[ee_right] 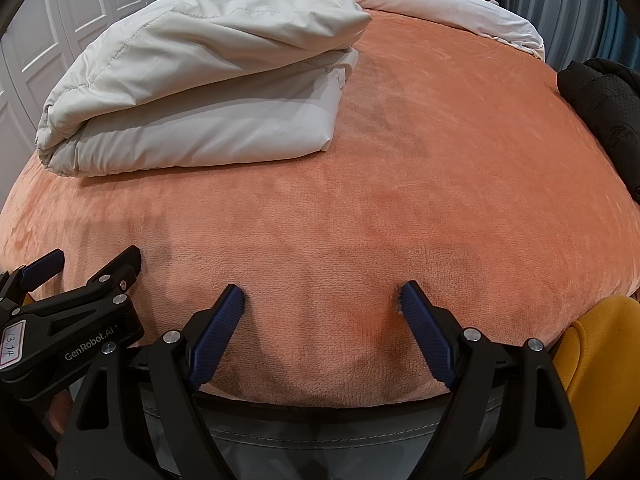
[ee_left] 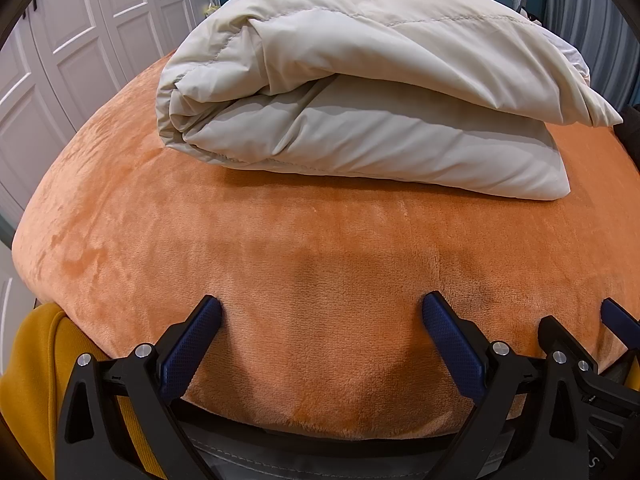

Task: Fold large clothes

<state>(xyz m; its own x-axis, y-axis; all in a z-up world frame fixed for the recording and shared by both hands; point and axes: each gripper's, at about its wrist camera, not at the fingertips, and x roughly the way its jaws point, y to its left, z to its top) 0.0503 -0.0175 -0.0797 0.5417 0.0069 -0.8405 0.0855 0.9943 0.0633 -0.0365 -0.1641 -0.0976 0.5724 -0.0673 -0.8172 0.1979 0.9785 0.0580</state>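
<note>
A cream padded garment [ee_left: 360, 92] lies folded in a thick bundle on the orange plush bed cover [ee_left: 280, 248]; it also shows in the right wrist view [ee_right: 200, 92] at the upper left. My left gripper [ee_left: 322, 312] is open and empty, its fingertips resting at the near edge of the cover, well short of the bundle. My right gripper [ee_right: 322, 300] is open and empty, side by side with the left one. The left gripper shows in the right wrist view [ee_right: 96, 264], and the right gripper's fingers [ee_left: 616, 316] show in the left wrist view.
A black garment [ee_right: 608, 120] lies at the bed's right edge. White bedding [ee_right: 440, 4] is piled at the far end. White wardrobe doors [ee_left: 80, 40] stand to the left. Yellow fabric [ee_left: 32, 360] and grey fabric [ee_right: 320, 440] lie below the near bed edge.
</note>
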